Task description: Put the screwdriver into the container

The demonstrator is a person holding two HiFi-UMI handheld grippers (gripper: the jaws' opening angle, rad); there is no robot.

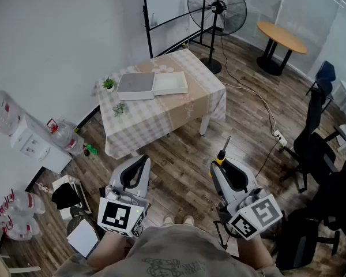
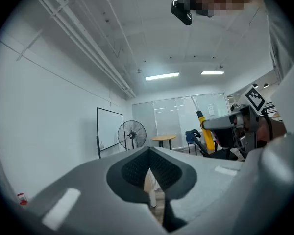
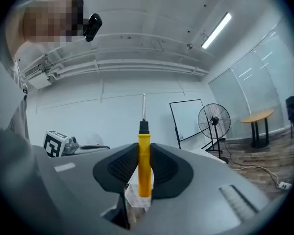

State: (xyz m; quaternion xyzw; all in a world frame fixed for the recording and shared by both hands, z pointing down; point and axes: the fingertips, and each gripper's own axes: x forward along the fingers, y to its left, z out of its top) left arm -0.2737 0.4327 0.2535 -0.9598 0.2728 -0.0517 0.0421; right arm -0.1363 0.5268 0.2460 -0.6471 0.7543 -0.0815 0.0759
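**Screwdriver gripped, table ahead**

Wood floor [image 1: 184, 149] stretches to the checked table [image 1: 144, 120] at 12 o'clock, where an open white container [image 1: 170, 83] touches a grey box [image 1: 136, 86]. The right gripper [image 3: 143, 177] clamps the yellow screwdriver [image 3: 144, 163]. The left gripper [image 2: 149, 180] is closed, holding nothing.

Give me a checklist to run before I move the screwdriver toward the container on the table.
1. Hold on the screwdriver: the right claw is shut on its yellow handle, shaft pointing out ahead. Ok.
2. Grip tight enough not to slip: cannot tell.
3. Free left claw: shut, nothing in it. Ok.
4. Open container: the white box on the table shows its open top. Ok.
5. Reach to the container: it stands well ahead of both claws, across the floor. Not ok; walk closer first.
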